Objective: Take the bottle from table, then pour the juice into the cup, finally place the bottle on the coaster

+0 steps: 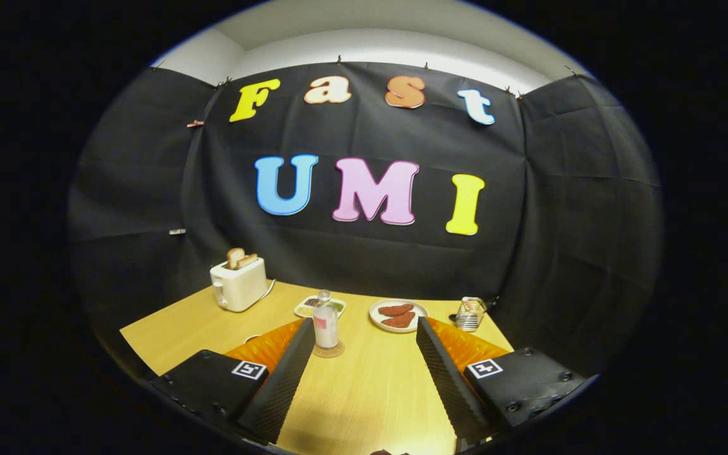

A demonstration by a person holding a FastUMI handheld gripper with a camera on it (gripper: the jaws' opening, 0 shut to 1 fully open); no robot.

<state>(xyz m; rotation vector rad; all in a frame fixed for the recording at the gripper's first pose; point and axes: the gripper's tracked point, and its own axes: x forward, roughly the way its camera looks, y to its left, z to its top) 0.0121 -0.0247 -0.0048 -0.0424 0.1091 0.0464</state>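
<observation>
gripper (364,328): fingers spread wide, holding nothing
bottle (325,322): upright on the coaster (328,349), just ahead of the left finger's tip
plate (398,315): beyond the fingers, on the table (364,392)
toaster (238,283): far back left

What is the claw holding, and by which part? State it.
Nothing. The claw is open, fingers spread apart with bare table between them; the bottle stands on the coaster just beyond the left finger, untouched.

A white toaster (238,284) with two slices of toast (241,258) in it stands at the back of the wooden table (193,325). To its right lie a small tray (320,307), then a round plate (399,315) with brown food, then a wire holder (470,313) furthest away.
</observation>
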